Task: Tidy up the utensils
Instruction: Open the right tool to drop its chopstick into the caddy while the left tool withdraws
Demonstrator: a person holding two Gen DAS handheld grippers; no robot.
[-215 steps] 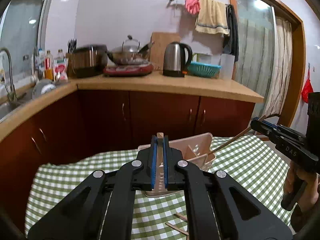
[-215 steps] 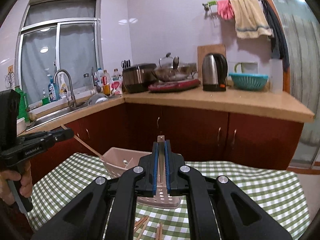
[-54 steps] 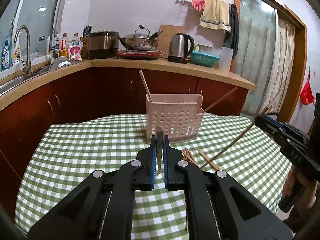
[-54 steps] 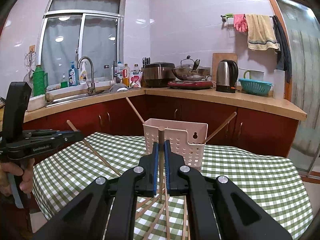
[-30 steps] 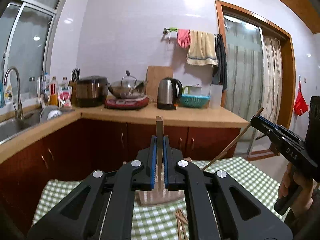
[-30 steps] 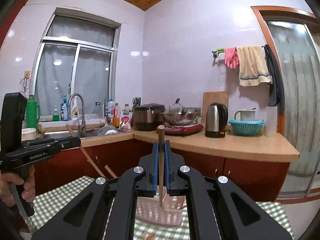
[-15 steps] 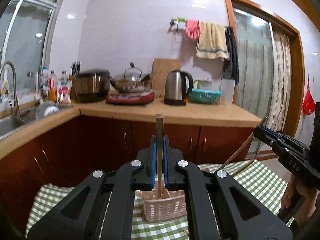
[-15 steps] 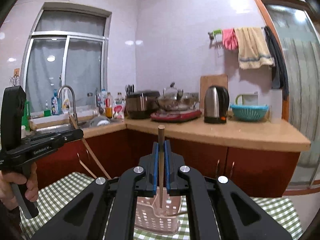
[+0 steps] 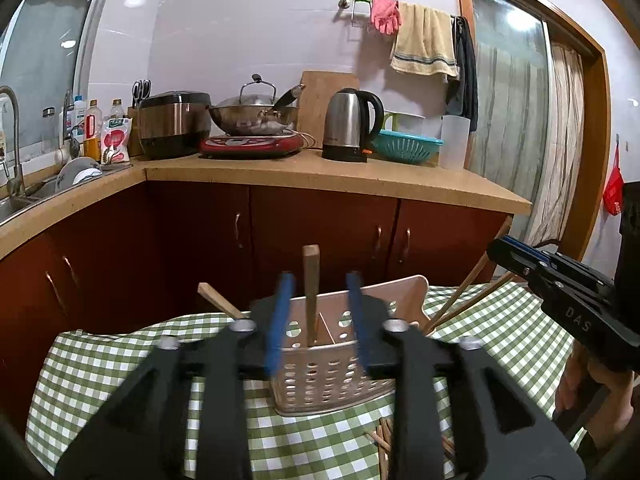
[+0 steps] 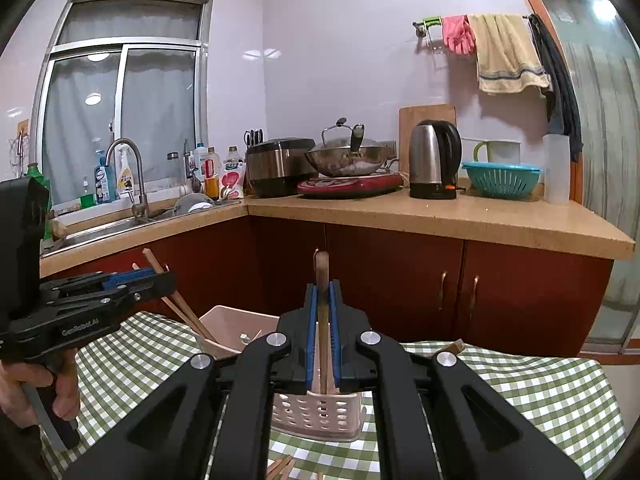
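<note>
A pink perforated utensil basket (image 9: 328, 376) (image 10: 236, 324) stands on the green-checked tablecloth (image 9: 120, 360). My left gripper (image 9: 319, 280) hangs over it with its jaws opening. A wooden chopstick (image 9: 310, 280) stands upright in the basket between the blue pads (image 9: 280, 320), touching neither. My right gripper (image 10: 322, 286) grips another upright chopstick (image 10: 322, 272) whose lower end is inside the basket; its jaws are just beginning to open. Other chopsticks (image 9: 218, 300) (image 10: 180, 304) lean out of the basket. Loose chopsticks (image 9: 384, 440) lie on the cloth in front.
A person's hands hold both grippers, the right one (image 9: 496, 246) at the left wrist view's right edge, the left one (image 10: 156, 276) at the right wrist view's left edge. Behind the table run red cabinets and a counter (image 9: 360, 176) with a kettle, wok and sink.
Both grippers came down toward the basket, sinking their chopsticks into it. The left jaws went from shut on the chopstick to apart, leaving it standing free.
</note>
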